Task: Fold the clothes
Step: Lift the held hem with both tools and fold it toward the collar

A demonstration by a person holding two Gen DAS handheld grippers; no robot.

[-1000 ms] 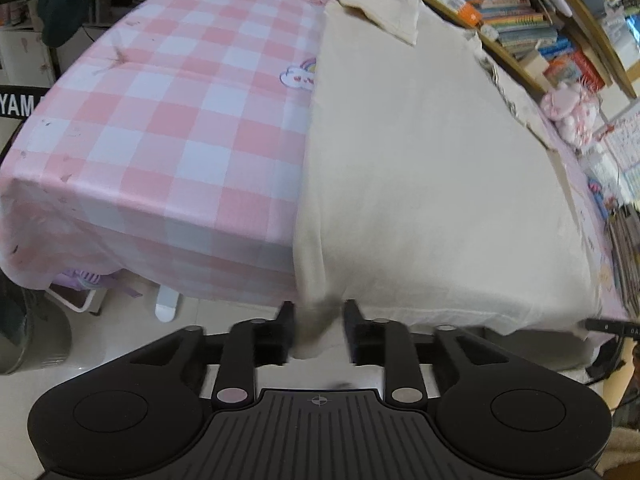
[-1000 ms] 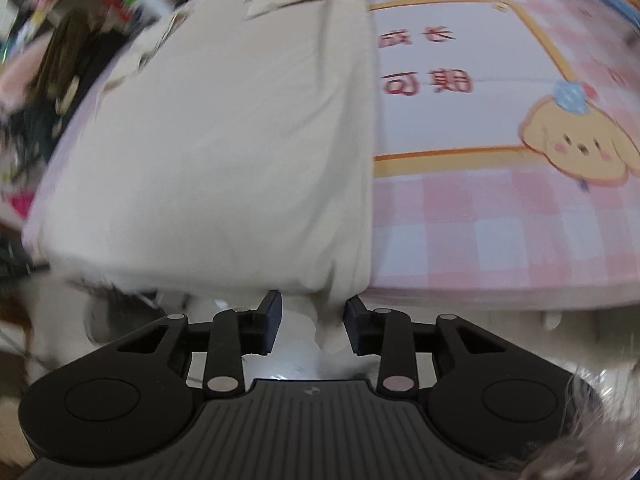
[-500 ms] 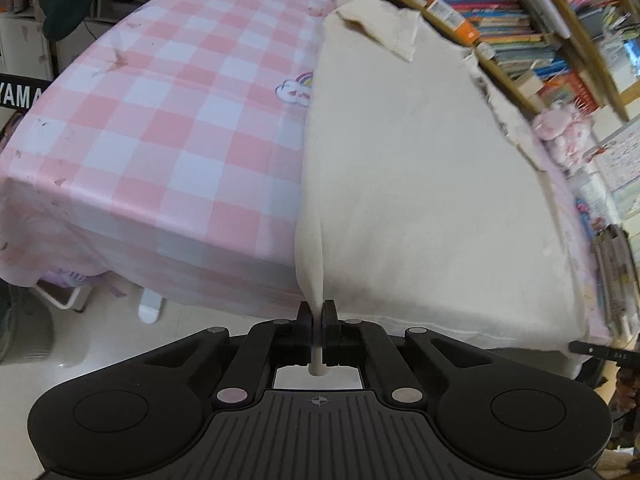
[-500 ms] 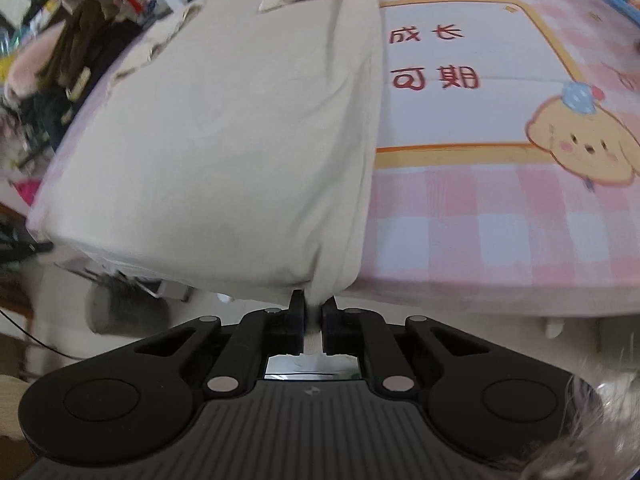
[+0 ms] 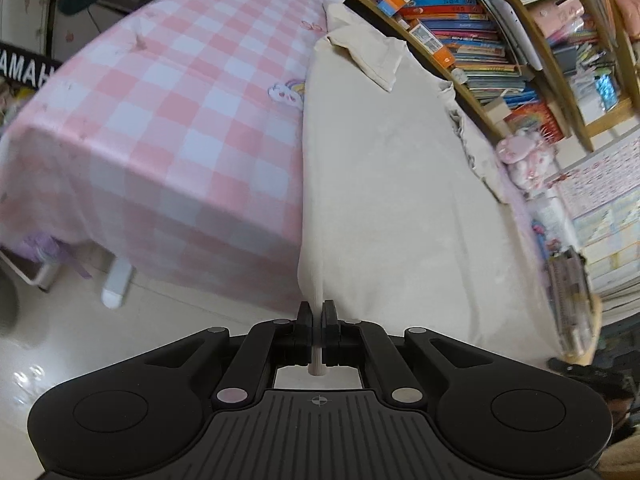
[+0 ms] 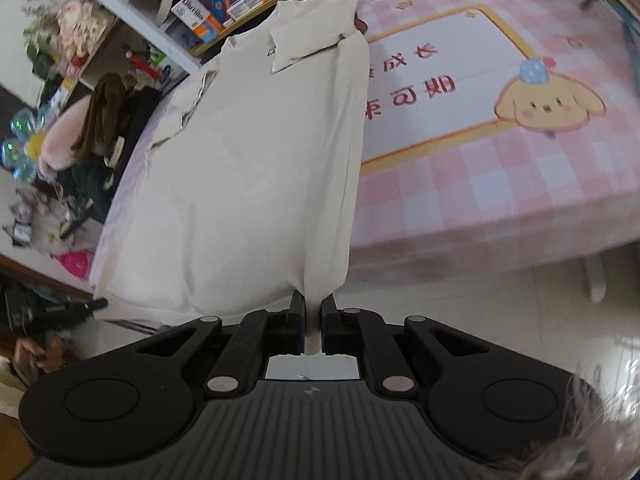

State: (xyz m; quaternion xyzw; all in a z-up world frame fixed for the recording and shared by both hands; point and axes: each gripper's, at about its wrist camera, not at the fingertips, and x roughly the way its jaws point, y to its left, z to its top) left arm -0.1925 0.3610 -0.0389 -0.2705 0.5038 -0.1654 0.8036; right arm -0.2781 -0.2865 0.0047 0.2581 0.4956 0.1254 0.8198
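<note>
A cream garment (image 5: 392,184) lies lengthwise on a table under a pink checked cloth (image 5: 172,120), its near hem lifted off the table edge. My left gripper (image 5: 317,310) is shut on the hem's left corner, with fabric pinched between the fingers. In the right wrist view the same cream garment (image 6: 256,168) runs away from me, a folded sleeve at its far end. My right gripper (image 6: 313,304) is shut on the hem's right corner. The pink cloth (image 6: 500,184) there carries a puppy print.
Bookshelves (image 5: 472,32) packed with books run along the far side of the table. A white table leg (image 5: 116,284) stands on the pale floor at left. Toys and dark clutter (image 6: 80,140) sit left of the table in the right wrist view.
Both grippers went from open around the hem to shut on it. Since then they have lifted and pulled the near hem up and back from the table edge.
</note>
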